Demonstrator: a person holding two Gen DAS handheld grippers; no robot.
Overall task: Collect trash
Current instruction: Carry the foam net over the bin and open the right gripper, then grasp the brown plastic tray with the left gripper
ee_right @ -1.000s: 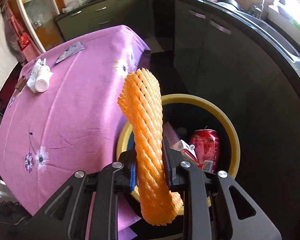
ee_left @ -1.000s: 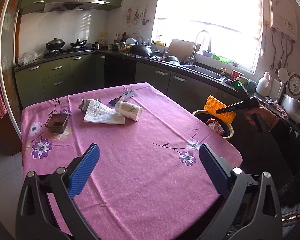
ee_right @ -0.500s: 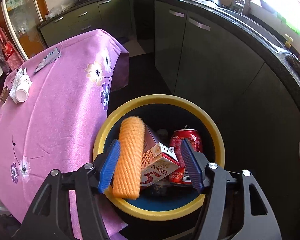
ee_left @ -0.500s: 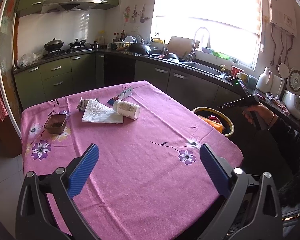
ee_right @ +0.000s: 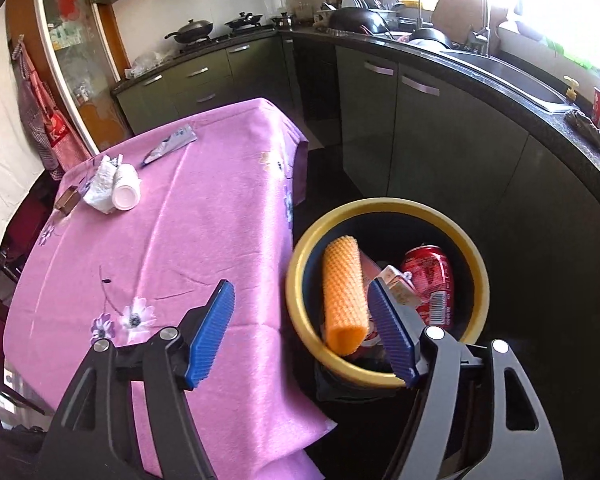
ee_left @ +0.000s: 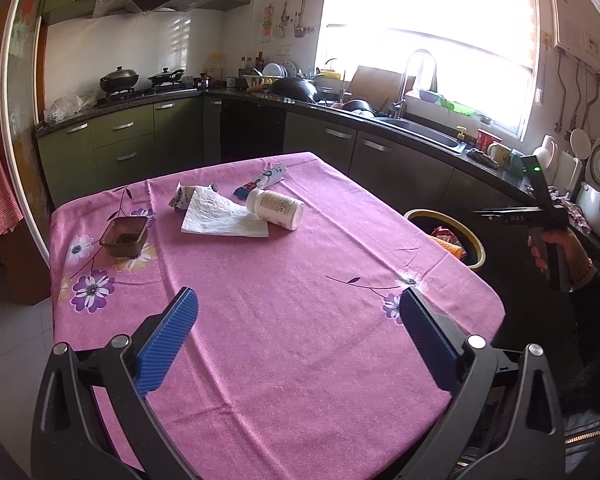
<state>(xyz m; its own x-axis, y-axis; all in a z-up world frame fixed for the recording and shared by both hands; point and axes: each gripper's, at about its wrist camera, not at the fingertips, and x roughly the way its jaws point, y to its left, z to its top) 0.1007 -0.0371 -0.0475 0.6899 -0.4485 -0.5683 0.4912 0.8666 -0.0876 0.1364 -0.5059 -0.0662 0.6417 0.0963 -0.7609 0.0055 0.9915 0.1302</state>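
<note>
Jaws spread wide on both: right gripper (ee_right: 300,328) empty above the gap between table edge and bin, left gripper (ee_left: 296,336) empty over the near part of the table.

Orange foam net (ee_right: 345,294) lying inside the yellow-rimmed trash bin (ee_right: 480,276), tilted against its near-left wall, beside a red soda can (ee_right: 430,280) and a small carton (ee_right: 398,286). Bin on the floor just right of the table, below the dark counter cabinets (ee_right: 432,140).

Left on the pink floral tablecloth (ee_left: 260,300), toward the far side: white bottle (ee_left: 276,208) on its side, touching a crumpled paper towel (ee_left: 220,218); flat tube (ee_left: 266,180) just beyond; torn wrapper (ee_left: 180,200) at the towel's far-left corner; small brown tray (ee_left: 124,236) well left.
</note>
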